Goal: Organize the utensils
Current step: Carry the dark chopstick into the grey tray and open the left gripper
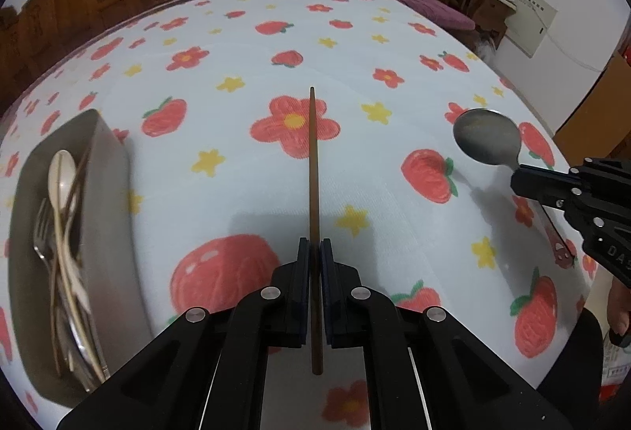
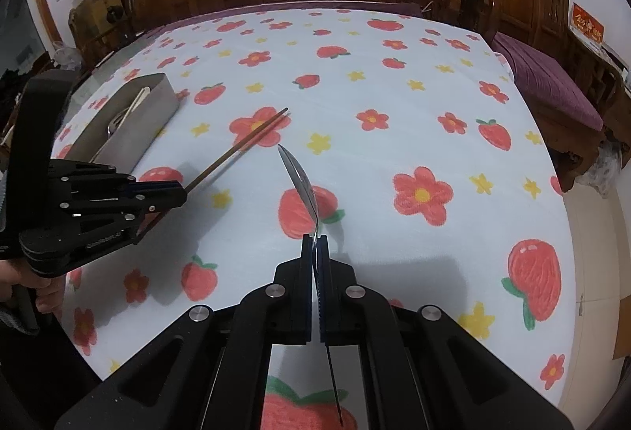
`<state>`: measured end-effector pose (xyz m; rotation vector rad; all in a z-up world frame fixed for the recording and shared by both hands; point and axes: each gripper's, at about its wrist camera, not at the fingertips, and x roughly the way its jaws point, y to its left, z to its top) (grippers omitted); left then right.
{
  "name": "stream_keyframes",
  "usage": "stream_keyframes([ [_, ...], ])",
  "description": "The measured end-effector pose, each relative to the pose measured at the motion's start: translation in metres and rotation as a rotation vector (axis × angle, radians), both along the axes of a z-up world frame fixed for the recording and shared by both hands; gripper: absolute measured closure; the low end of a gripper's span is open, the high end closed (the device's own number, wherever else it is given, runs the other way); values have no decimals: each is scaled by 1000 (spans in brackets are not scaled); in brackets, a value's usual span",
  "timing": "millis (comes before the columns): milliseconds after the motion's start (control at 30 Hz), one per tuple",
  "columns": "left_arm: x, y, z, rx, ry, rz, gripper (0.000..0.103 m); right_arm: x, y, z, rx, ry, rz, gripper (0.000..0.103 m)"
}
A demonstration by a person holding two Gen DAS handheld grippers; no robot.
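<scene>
Two chopsticks (image 2: 240,150) only from the right wrist, one edge-on from the left.

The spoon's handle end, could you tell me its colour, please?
Dark red on the spoon, clearest in the left wrist view.

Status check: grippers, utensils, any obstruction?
Left gripper shut on chopsticks. Right gripper shut on spoon. Tray holds cutlery. Nothing blocking.

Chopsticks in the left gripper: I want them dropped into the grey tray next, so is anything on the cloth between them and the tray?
Nothing visible. The left gripper is shut on the chopsticks, and only bare patterned tablecloth lies between them and the grey tray. The spoon in the right gripper is on the other side.
</scene>
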<state>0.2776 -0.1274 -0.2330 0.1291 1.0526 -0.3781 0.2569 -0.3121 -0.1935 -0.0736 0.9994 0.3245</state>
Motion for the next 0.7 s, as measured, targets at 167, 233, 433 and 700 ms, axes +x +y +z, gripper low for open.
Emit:
stream_keyframes([
  [167,-7,10,17,-8,-31,6,99,-3,9,11,4,-19,9,100],
  [233,-9,14,24,-12,-41,8,99,-4,13,16,6,-28,14,100],
  [433,-17,28,45,-27,-72,16,99,-5,28,29,17,-49,27,100],
  [700,-23,57,68,-38,-107,33,99,-6,48,40,28,-73,45,100],
])
